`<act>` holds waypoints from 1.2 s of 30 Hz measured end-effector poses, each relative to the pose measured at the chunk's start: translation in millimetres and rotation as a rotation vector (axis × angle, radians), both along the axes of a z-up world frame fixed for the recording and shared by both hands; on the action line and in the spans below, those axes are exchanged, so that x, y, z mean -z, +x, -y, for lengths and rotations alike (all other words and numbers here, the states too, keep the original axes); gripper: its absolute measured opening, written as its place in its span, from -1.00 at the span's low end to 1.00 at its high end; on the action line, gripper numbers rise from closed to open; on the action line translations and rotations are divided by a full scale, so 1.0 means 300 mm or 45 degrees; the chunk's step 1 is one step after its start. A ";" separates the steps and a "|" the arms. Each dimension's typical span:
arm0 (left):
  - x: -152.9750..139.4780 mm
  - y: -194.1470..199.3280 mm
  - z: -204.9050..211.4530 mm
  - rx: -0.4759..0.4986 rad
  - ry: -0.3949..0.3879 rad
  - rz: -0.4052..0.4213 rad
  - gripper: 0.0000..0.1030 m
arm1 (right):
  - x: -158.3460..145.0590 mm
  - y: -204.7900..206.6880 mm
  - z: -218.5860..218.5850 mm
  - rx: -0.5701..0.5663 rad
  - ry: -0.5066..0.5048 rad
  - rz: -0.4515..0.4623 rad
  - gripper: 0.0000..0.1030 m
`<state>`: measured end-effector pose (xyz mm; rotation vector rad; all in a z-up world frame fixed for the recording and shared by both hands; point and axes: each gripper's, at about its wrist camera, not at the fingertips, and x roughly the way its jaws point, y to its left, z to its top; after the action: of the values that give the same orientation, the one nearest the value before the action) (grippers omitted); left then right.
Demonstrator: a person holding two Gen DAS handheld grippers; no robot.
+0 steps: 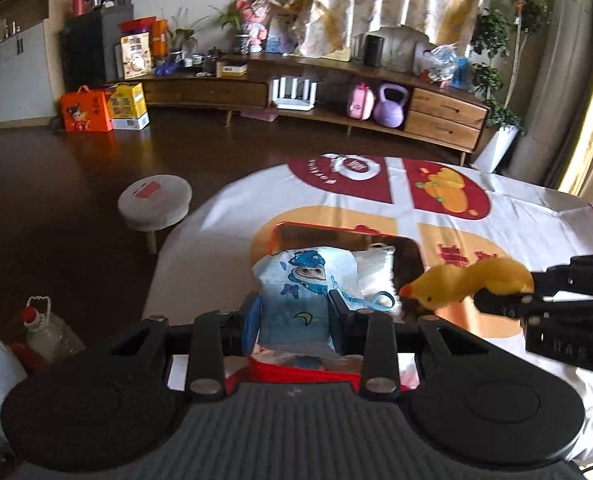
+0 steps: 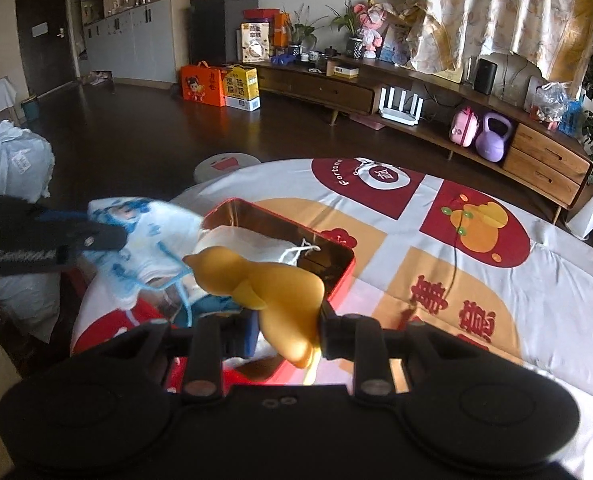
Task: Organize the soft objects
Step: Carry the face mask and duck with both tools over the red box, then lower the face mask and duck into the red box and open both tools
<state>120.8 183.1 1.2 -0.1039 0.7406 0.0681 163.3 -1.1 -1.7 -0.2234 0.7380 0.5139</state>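
Observation:
My left gripper (image 1: 296, 318) is shut on a blue and white cartoon-print face mask (image 1: 308, 280) and holds it over the near edge of a red tin box (image 1: 336, 236). A white mask (image 1: 374, 268) lies inside the box. My right gripper (image 2: 288, 316) is shut on a yellow rubber duck (image 2: 272, 284) and holds it above the box (image 2: 336, 280). In the left wrist view the duck (image 1: 468, 280) hangs at the right with the right gripper (image 1: 508, 300) behind it. In the right wrist view the blue mask (image 2: 152, 236) and left gripper (image 2: 108, 240) are at the left.
The box sits on a round table with a red, orange and white cloth (image 2: 476, 248). A small round stool (image 1: 154, 202) stands left of the table. A plastic jug (image 1: 44, 328) and a bag are on the floor at the near left. A long wooden cabinet (image 1: 436, 112) lines the far wall.

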 end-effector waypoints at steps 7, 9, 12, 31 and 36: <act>0.076 0.053 -0.044 -0.004 -0.032 -0.053 -0.35 | 0.051 0.111 -0.079 0.031 -0.035 -0.027 -0.46; 0.104 0.073 -0.037 0.006 -0.039 -0.072 -0.35 | 0.065 0.145 -0.096 0.036 -0.042 -0.030 -0.45; 0.138 0.099 -0.029 0.026 -0.051 -0.089 -0.35 | 0.092 0.197 -0.119 0.039 -0.053 -0.054 -0.45; 0.307 0.244 -0.010 0.033 -0.027 -0.212 -0.35 | 0.225 0.287 -0.188 0.012 -0.106 -0.129 -0.40; 0.318 0.246 0.004 0.066 -0.001 -0.218 -0.33 | 0.230 0.290 -0.179 0.018 -0.088 -0.138 -0.32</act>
<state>194.5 181.9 -94.2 -0.0805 0.9137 0.0275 250.3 52.6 -70.7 -0.2561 0.8633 0.4898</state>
